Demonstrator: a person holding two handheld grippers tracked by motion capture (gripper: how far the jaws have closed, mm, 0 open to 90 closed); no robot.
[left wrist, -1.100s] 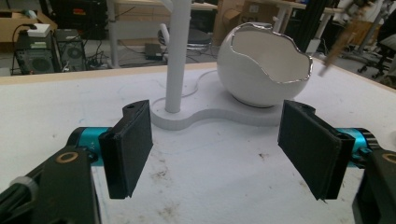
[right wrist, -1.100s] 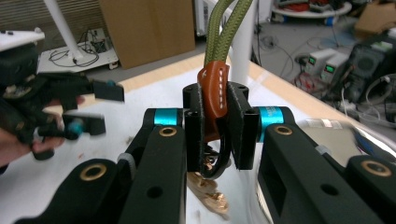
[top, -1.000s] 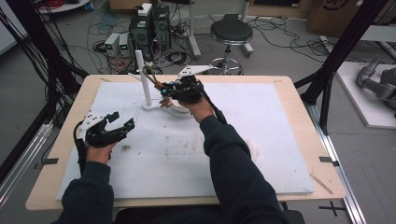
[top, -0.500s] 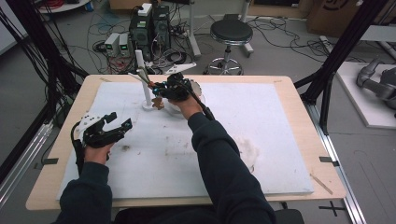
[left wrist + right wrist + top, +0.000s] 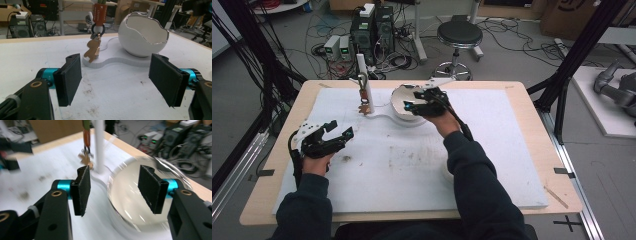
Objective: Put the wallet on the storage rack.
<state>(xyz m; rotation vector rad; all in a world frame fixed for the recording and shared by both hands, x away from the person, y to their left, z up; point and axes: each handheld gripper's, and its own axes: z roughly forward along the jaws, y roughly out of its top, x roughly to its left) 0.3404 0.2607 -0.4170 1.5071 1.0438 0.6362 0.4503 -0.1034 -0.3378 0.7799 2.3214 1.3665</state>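
A white post [image 5: 362,75] stands on a curved white base [image 5: 384,119] at the back of the table. From it hangs a tan figure keychain [image 5: 364,102] on an orange strap [image 5: 99,13]. A white egg-shaped bowl [image 5: 399,97] with a jagged rim sits on the same base. My right gripper [image 5: 409,106] hovers open just over the bowl's mouth; the bowl [image 5: 125,202] lies between and below its jaws, with the post [image 5: 99,147] beyond. My left gripper [image 5: 339,131] stands open over the mat at the left, facing the keychain [image 5: 93,51] and bowl [image 5: 140,40], holding nothing.
A white mat [image 5: 412,165] covers the wooden table [image 5: 282,150]. Behind the table are a black stool [image 5: 459,35] and electronics boxes [image 5: 372,25] with cables on the floor. Black frame posts [image 5: 562,90] rise at both sides.
My right gripper has moved right, from beside the post and keychain to over the bowl. The left gripper has barely shifted.
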